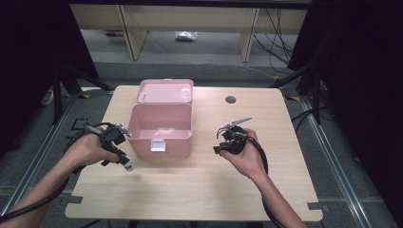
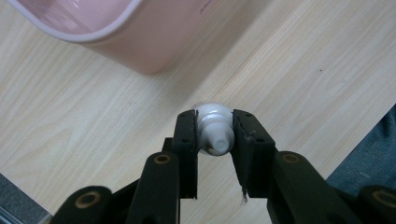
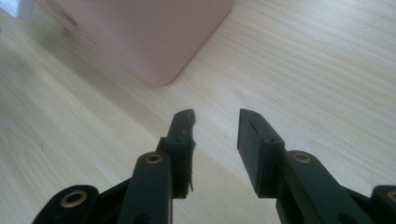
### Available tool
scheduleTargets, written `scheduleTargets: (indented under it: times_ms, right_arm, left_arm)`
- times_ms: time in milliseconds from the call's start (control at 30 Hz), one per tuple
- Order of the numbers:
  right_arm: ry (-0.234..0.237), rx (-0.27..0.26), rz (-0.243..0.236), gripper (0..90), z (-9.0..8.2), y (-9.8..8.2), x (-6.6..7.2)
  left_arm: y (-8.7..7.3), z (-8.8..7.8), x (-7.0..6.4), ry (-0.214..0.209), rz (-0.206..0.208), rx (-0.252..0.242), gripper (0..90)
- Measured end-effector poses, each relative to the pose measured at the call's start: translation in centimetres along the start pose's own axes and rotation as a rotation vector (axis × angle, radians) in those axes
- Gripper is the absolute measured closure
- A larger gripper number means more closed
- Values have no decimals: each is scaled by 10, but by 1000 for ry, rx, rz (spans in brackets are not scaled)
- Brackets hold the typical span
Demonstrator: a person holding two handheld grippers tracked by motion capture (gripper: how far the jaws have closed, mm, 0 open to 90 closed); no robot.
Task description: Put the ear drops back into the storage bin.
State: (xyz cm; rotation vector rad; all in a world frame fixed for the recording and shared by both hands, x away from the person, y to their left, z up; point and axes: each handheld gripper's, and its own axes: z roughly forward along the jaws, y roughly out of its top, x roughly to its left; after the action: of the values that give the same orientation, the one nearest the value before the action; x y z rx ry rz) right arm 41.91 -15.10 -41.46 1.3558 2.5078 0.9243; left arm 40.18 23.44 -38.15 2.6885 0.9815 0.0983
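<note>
An open pink box [image 1: 160,130] stands mid-table, its lid [image 1: 165,91] tipped back and its inside bare. My left gripper [image 1: 124,160] hovers by the box's front left corner, shut on a small white bottle [image 1: 128,166]. In the left gripper view both pads press the bottle [image 2: 214,128] at the tips of my left gripper [image 2: 215,116], its capped end towards the camera, with the box rim [image 2: 116,32] beyond. My right gripper [image 1: 217,141] rests to the right of the box, jaws pointing at it. In the right gripper view my right gripper [image 3: 216,116] is open with nothing between its jaws, near the box corner [image 3: 140,32].
The light wooden table [image 1: 190,190] has a round cable hole [image 1: 230,99] at the back right. A white latch [image 1: 158,145] hangs on the box's front. Dark curtains and stand legs flank the table; cables trail from both grippers.
</note>
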Motion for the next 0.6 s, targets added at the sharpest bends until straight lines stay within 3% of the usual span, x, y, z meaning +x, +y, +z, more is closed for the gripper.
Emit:
scheduleTargets:
  times_ms: [600]
  right_arm:
    - [7,6,-1,666,2,-1,2]
  left_arm:
    - [5,-15,1,18,-7,-16,715]
